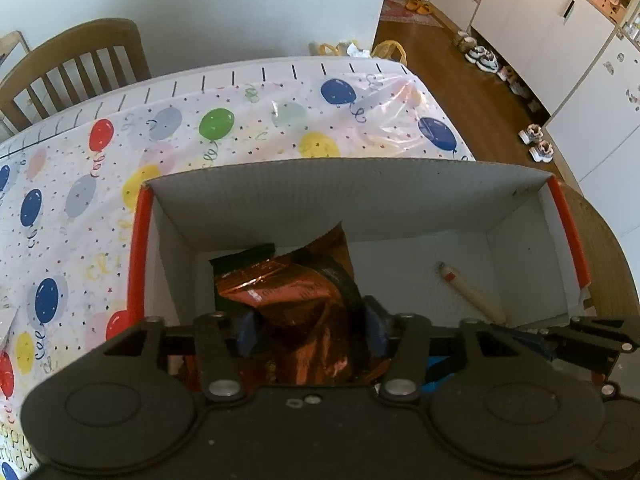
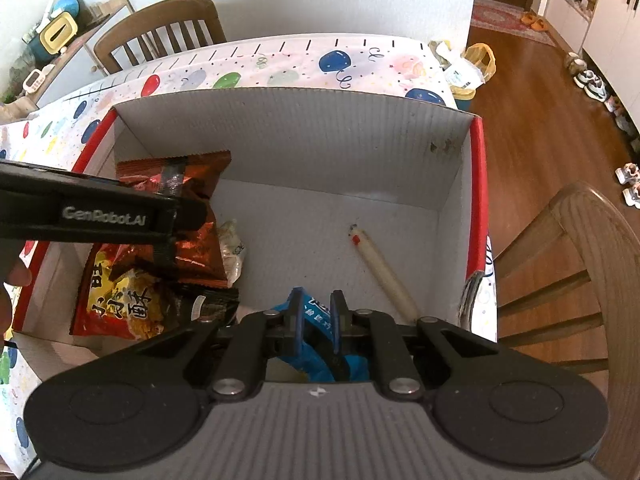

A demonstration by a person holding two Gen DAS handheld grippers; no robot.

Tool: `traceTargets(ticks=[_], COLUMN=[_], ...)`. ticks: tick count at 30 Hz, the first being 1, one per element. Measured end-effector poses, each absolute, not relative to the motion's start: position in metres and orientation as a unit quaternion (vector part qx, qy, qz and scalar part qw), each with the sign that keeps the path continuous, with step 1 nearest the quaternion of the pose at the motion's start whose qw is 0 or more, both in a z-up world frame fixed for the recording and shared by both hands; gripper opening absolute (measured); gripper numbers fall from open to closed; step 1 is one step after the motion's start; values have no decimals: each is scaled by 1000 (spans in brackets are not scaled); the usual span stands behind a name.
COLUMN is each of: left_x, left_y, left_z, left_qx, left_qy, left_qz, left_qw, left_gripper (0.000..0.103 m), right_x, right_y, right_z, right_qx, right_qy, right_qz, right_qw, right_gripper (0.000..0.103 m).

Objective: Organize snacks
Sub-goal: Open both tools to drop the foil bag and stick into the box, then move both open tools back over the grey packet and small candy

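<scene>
A white cardboard box [image 1: 340, 200] with red edges stands on the balloon-print tablecloth [image 1: 200, 120]. My left gripper [image 1: 310, 330] reaches down into its left side, jaws apart, and a shiny orange snack packet [image 1: 296, 288] stands between the pads without being squeezed. From the right wrist view the box [image 2: 320, 140] holds that orange packet [image 2: 200, 240], a red-and-yellow packet [image 2: 120, 304], a black packet [image 2: 208, 304] and a small clear one [image 2: 232, 248]. My right gripper [image 2: 317, 312] is shut on a blue snack packet [image 2: 316, 320] at the box's near side.
A cream stick-shaped snack [image 2: 384, 272] lies loose on the box floor to the right. Wooden chairs stand at the far side [image 1: 80, 60] and at the right [image 2: 560, 260] of the table. A hand shows at the left edge [image 2: 16, 276].
</scene>
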State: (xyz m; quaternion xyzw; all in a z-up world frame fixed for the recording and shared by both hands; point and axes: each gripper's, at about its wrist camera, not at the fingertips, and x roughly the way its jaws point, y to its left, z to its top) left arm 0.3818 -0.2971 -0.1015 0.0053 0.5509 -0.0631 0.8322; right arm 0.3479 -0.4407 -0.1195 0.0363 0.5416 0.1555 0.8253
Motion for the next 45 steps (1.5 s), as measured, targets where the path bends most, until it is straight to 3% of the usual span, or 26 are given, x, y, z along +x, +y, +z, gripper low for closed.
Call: traceTargets(ticks=[5, 9, 19, 22, 23, 24, 33, 36, 45], left_x=[375, 368, 337, 326, 323, 319, 288, 275, 239], left_y=[-294, -288, -271, -264, -261, -257, -218, -204, -149], left_z=[-92, -81, -50, -42, -40, -38, -18, -12, -2], left_qx=[6, -2, -10, -10, -12, -15, -37, -41, -54], left_qy=[537, 525, 496, 486, 485, 483, 462, 451, 422], left_qz=[-57, -54, -66, -64, -64, -64, -59, -53, -33], left_qw=[841, 849, 866, 871, 872, 873, 884, 890, 904], left_gripper=[65, 77, 86, 89, 89, 89, 96, 98, 102], right_x=[347, 344, 329, 323, 321, 319, 300, 292, 261], right_y=[-443, -445, -448, -446, -446, -445, -429, -420, -375], right_z=[-116, -112, -88, -79, -76, -74, -47, -38, -7], right_qx=[41, 44, 42, 36, 34, 33, 17, 15, 11], right_qy=[542, 541, 532, 523, 520, 517, 496, 488, 451], right_qz=[149, 150, 163, 166, 168, 170, 190, 202, 228], right_qw=[826, 826, 830, 835, 837, 839, 847, 849, 863], right_gripper=[13, 13, 16, 38, 58, 71, 72, 81, 86])
